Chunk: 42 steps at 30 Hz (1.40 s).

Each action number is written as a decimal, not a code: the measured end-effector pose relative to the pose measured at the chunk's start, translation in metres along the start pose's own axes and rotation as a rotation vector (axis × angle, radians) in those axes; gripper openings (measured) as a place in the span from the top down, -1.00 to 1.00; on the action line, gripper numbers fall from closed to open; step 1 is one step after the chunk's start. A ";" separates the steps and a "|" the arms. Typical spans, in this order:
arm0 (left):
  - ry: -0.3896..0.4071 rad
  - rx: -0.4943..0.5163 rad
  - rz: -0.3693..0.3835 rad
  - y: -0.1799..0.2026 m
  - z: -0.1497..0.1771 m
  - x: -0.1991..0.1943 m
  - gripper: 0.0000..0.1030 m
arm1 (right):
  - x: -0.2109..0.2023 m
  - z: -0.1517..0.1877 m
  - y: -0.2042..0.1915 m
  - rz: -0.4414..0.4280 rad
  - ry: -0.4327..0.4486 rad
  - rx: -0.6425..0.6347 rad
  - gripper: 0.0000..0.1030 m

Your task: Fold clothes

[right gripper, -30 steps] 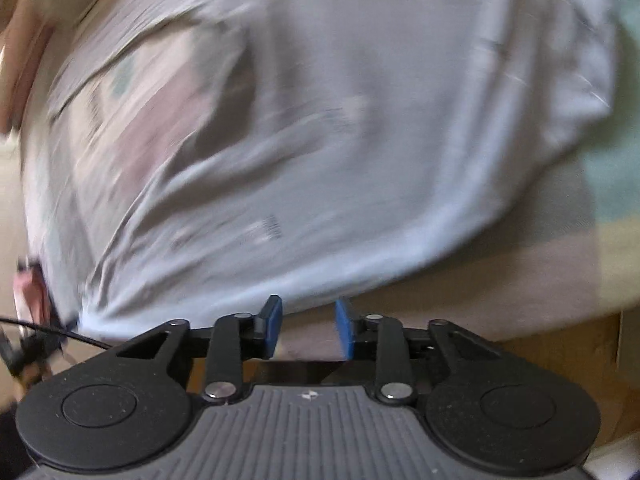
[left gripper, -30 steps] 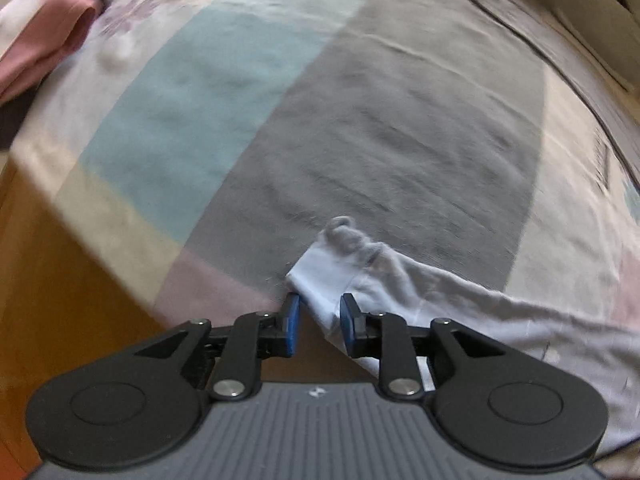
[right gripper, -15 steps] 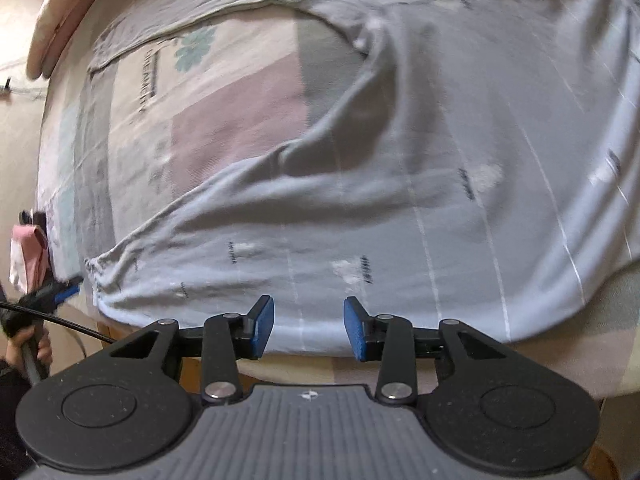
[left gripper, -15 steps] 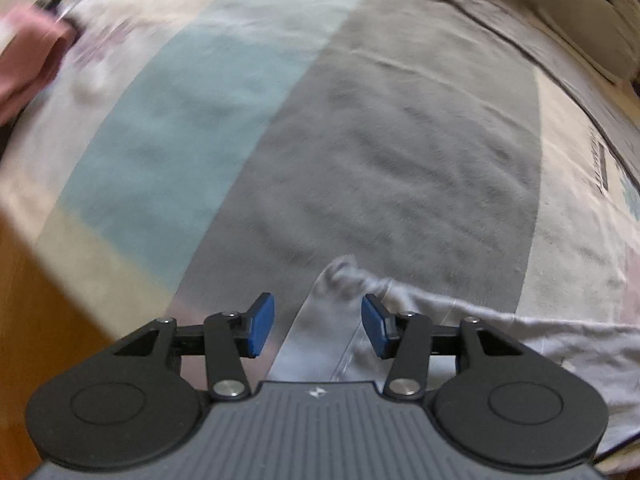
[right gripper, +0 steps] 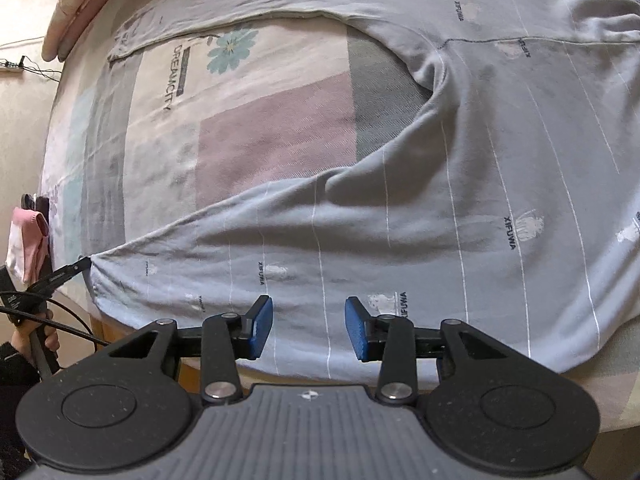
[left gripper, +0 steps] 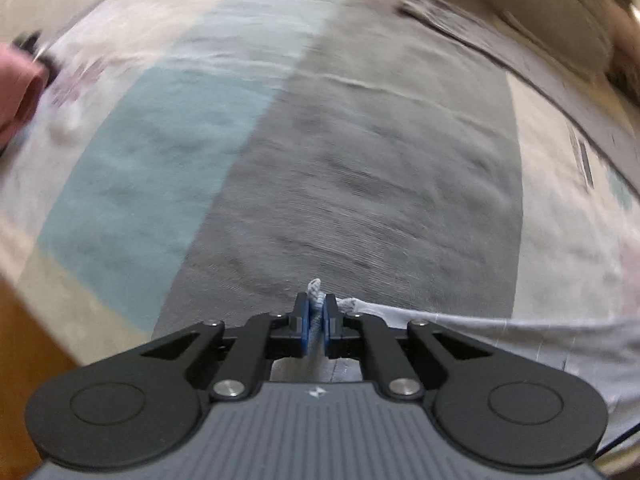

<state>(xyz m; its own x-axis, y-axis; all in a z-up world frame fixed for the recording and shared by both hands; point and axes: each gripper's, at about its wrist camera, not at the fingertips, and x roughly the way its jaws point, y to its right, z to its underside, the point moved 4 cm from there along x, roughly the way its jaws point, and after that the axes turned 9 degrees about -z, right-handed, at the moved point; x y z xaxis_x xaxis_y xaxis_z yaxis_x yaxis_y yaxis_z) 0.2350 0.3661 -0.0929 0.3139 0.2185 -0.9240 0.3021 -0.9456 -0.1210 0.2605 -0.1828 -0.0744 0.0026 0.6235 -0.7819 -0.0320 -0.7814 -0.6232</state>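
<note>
Soft matt grey cloth garment lies on a woven, patchwork-printed bedsheet.

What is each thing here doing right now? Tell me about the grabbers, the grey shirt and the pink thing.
left gripper: shut, pinching the sleeve tip.
right gripper: open, nothing between its pads, above the shirt's near edge.
grey shirt: spread on the bed, wrinkled, not folded yet; one sleeve pulled out sideways.
pink cloth: bunched up at the bed's edge.
bedsheet: laid flat under the shirt.
</note>
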 end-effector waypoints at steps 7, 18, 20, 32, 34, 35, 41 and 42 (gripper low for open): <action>-0.026 -0.046 -0.082 -0.013 -0.001 0.004 0.98 | -0.012 -0.003 0.010 0.015 0.061 0.014 0.13; 0.015 0.179 0.053 0.073 -0.043 -0.035 0.23 | -0.025 -0.006 0.038 0.108 0.134 0.008 -0.04; 0.032 0.243 0.143 0.114 -0.050 -0.037 0.21 | -0.025 -0.007 0.040 0.137 0.141 -0.020 -0.14; 0.024 0.837 0.679 0.406 -0.007 -0.062 0.17 | -0.042 0.008 0.085 0.193 0.203 -0.075 -0.20; 0.028 0.887 0.740 0.434 0.003 -0.066 0.17 | -0.045 0.012 0.095 0.182 0.219 -0.058 -0.20; 0.014 0.903 0.766 0.446 0.007 -0.066 0.20 | -0.045 0.014 0.099 0.174 0.227 -0.047 -0.20; -0.092 0.941 0.861 0.494 0.026 -0.052 0.35 | -0.049 0.024 0.115 0.132 0.281 -0.009 -0.20; -0.094 0.942 0.867 0.497 0.026 -0.050 0.35 | -0.049 0.025 0.117 0.124 0.288 -0.001 -0.20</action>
<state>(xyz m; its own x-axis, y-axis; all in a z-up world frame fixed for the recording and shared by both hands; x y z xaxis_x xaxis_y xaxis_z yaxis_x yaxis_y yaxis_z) 0.3458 -0.1211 -0.1167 0.0113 -0.5327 -0.8462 -0.7304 -0.5824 0.3569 0.2318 -0.3043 -0.1084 0.2822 0.4904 -0.8246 -0.0490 -0.8510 -0.5229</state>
